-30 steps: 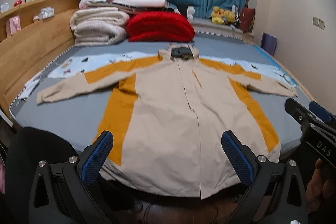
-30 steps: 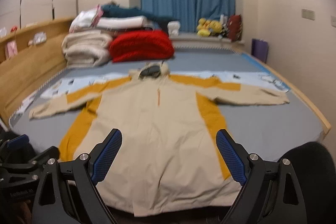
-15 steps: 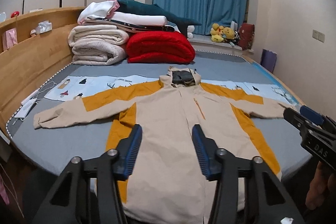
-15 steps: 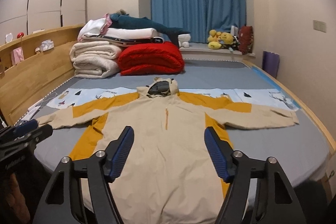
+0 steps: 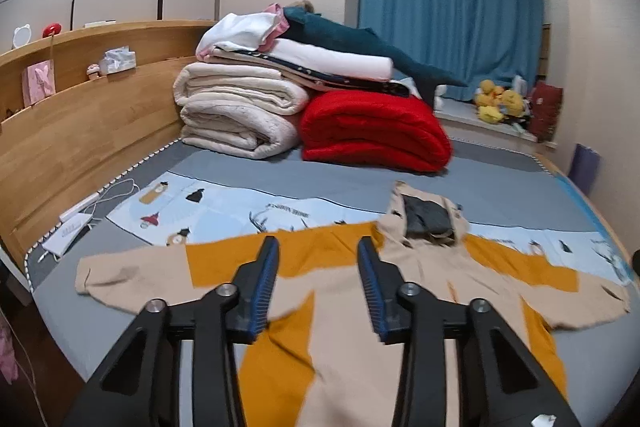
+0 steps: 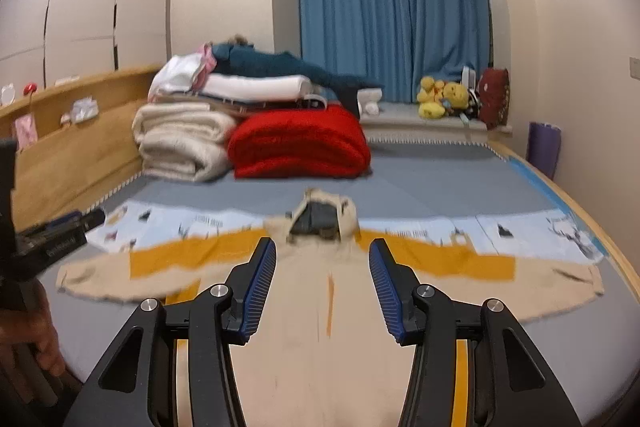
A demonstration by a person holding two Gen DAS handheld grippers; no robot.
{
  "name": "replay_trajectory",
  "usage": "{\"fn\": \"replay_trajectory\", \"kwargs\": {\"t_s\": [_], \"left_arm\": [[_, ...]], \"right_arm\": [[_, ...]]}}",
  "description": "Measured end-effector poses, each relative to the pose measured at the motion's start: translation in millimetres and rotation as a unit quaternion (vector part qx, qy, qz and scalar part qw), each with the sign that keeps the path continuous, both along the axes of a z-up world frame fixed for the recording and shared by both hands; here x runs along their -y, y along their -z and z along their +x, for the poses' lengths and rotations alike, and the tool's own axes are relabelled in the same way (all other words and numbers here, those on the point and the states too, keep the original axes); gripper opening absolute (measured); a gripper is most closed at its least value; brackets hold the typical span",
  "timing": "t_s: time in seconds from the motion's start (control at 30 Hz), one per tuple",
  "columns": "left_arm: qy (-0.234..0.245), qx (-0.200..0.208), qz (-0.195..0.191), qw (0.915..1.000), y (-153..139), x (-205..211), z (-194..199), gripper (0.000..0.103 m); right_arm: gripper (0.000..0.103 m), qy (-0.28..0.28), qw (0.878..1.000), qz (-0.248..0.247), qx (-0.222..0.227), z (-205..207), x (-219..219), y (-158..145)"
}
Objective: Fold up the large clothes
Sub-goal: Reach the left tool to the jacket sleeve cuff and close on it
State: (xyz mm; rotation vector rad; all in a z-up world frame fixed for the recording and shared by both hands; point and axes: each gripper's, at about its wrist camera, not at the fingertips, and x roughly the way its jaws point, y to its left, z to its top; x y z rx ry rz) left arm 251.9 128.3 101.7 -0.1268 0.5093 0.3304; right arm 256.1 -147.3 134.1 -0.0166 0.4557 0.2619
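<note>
Jacket (image 5: 360, 307), hooded, beige with mustard-yellow panels, is seen laid flat and face up on a grey bed (image 5: 500, 183), both sleeves spread wide to the sides and the hood (image 5: 428, 215) pointing toward the far end. A pale blue printed sheet (image 5: 240, 207) lies under the shoulders and sleeves.

Each tool is held above the near part of the jacket, touching nothing. The left tool (image 5: 318, 287) has its blue-padded fingers partly apart with nothing between them, aimed toward the left shoulder and sleeve (image 5: 132, 279). The right tool (image 6: 322, 287) is likewise partly apart and empty, centred on the front zip below the hood. The left tool is also glimpsed at the left edge of the right camera view.

At the far end of the bed, folded cream blankets (image 5: 240, 115) and a folded red blanket (image 5: 372, 131) are stacked, with more bedding on top. A wooden headboard (image 5: 60, 131) runs along the left side, and blue curtains (image 5: 448, 19) hang behind.

Folding appears not yet begun; the approach is judged to be in hand. Next, a sleeve or side edge would likely need to be reached, pinched, and carried across the body.
</note>
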Motion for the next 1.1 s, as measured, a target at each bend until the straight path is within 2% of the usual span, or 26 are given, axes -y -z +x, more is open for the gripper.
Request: {"fn": "replay_trajectory", "kwargs": {"t_s": [0.2,0.27,0.33,0.4,0.47,0.57,0.63,0.73,0.87,1.03,1.1], "left_arm": [[0.011,-0.016,0.03,0.9994,1,-26,65,0.033],[0.02,-0.022,0.035,0.999,7,-40,81,0.033],[0.017,-0.041,0.034,0.9984,23,-61,99,0.033],[0.004,-0.069,0.018,0.9974,50,-88,113,0.033],[-0.021,-0.1,0.008,0.9948,78,-112,120,0.033],[-0.045,-0.147,-0.019,0.9879,121,-151,124,0.033],[-0.059,-0.16,-0.028,0.985,137,-173,124,0.033],[-0.102,-0.192,-0.018,0.976,162,-214,116,0.033],[-0.166,-0.206,-0.054,0.9629,181,-277,100,0.033],[-0.256,-0.246,-0.064,0.9329,215,-343,76,0.034],[-0.301,-0.265,-0.075,0.9128,227,-366,63,0.041]], "right_arm": [[0.05,0.008,0.999,0.025,0.037,69,-18,-11],[0.055,0.004,0.998,0.017,0.062,87,-27,-13],[0.06,-0.006,0.998,0.008,0.066,109,-35,-8],[0.066,-0.009,0.998,0.016,0.06,127,-36,-1],[0.078,-0.019,0.998,0.027,0.046,142,-32,13],[0.078,-0.031,0.999,0.032,0.009,160,-29,37],[0.078,-0.046,0.998,0.037,-0.012,174,-29,44],[0.078,-0.063,0.997,0.041,-0.023,183,-28,54],[0.078,-0.069,0.997,0.023,-0.038,195,-33,67],[0.078,-0.06,0.996,-0.002,-0.062,204,-38,84],[0.078,-0.058,0.996,-0.007,-0.066,208,-39,90]]}}
